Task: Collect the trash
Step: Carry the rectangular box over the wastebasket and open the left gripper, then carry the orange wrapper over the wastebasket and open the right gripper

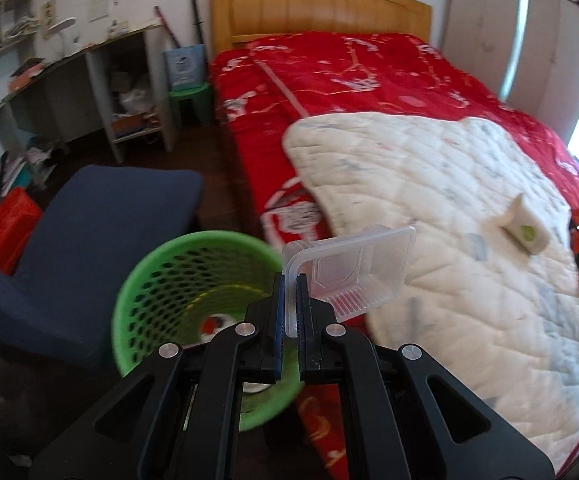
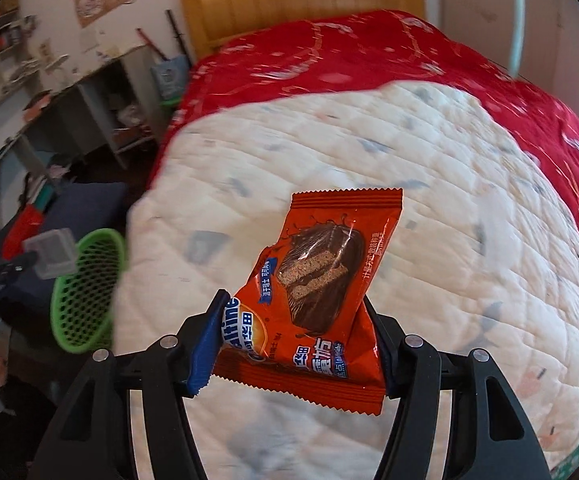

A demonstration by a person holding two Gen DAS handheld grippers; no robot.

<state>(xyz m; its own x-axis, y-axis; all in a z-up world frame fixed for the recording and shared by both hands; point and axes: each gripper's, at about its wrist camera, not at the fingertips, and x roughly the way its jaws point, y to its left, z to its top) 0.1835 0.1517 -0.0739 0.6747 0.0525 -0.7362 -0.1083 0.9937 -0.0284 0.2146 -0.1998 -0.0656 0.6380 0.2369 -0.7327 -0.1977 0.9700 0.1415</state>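
Left gripper [image 1: 291, 280]: clenched on clear tray [image 1: 353, 270]; centre over green bin [image 1: 193, 300] before releasing. Right gripper [image 2: 295, 316]: grasping snack wrapper [image 2: 309, 296].

The round green mesh plastic wastebasket [image 1: 193, 292] is standing left of the red-covered wooden bed [image 1: 329, 76], with the white quilted blanket [image 1: 449, 200] lying on it.

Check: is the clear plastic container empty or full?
Empty: the clear plastic container shows only bedding through its walls, pinched by its rim in the left gripper.
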